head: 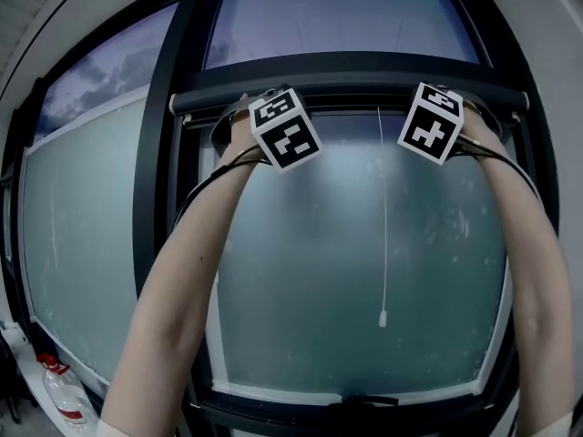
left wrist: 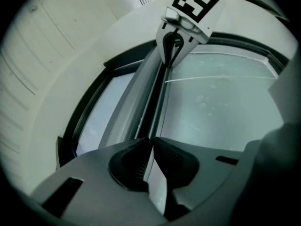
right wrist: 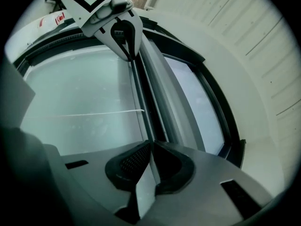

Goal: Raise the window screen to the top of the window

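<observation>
The window screen's dark bar (head: 364, 96) lies across the top of the frosted window pane (head: 310, 271), just under the upper frame. My left gripper (head: 244, 115) is raised to the bar's left part and my right gripper (head: 472, 112) to its right part, both arms stretched up. In the left gripper view the jaws (left wrist: 151, 144) are shut on the bar's thin edge (left wrist: 149, 102), with the right gripper (left wrist: 173, 46) further along it. In the right gripper view the jaws (right wrist: 150, 146) pinch the same bar (right wrist: 150, 93), and the left gripper (right wrist: 124, 36) shows at its far end.
A thin white pull cord (head: 383, 226) hangs down the pane from the bar and ends in a small knob (head: 383, 318). A dark handle (head: 369, 399) sits on the bottom frame. A plastic bottle with a red label (head: 64, 394) stands low at the left.
</observation>
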Demonstrator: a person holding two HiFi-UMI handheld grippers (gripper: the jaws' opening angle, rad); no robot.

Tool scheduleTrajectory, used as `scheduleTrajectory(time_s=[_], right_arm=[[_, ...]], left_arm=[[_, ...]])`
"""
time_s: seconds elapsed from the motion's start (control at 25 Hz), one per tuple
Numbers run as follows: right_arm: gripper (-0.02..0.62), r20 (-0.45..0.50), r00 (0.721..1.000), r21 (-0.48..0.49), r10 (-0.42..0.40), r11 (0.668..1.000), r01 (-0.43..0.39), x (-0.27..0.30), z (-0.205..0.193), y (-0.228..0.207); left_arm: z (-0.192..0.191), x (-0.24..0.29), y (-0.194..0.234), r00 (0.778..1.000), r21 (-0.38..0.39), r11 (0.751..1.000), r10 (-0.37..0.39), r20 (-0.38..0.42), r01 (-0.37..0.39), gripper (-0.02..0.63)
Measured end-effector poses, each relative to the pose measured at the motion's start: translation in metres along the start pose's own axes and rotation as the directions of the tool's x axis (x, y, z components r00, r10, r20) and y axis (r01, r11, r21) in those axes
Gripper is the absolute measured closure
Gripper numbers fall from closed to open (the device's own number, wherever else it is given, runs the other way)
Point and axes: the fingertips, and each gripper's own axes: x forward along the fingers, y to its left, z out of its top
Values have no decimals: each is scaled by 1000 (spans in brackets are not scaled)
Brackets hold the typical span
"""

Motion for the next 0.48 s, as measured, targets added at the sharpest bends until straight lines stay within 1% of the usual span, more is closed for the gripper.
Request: scheduleTrajectory(time_s=[0.08,0.12,0.16,0.24,0.28,0.32,0.36,0.4,0.48], right_arm=[[566,6,1000,34,13,999,-13,-6,-1,1],[566,4,1000,73,25,997,-25,-8,-2,4],[566,1,999,133,43,990,-42,-10,-6,10],[566,19,998,279,67,958,-69,-16,-14,24],[565,53,997,341,48,938,-64,-21,-13,28],[565,92,996,394,12,918,-47,-28,-12,28],[566,119,992,448,-30,894,-27,-35,-11,28],[566,130,989,504,-68,864,-7,-42,-14,31],[566,129,984,611,-121,792,17,-55,-21,44]], left_arm=[[2,-5,-5,1000,-52,999,-4,31,6,578],[1,-7,-9,999,-80,997,-6,40,10,578],[1,-9,-15,999,-117,993,-11,50,16,578],[0,-13,-30,997,-204,978,-25,74,40,578],[1,-16,-37,995,-251,967,-26,92,49,578],[2,-20,-43,993,-306,951,-18,116,53,578],[3,-25,-48,990,-370,928,1,141,52,578],[3,-32,-52,986,-441,896,27,163,48,578],[-2,-45,-66,980,-572,819,75,186,46,578]])
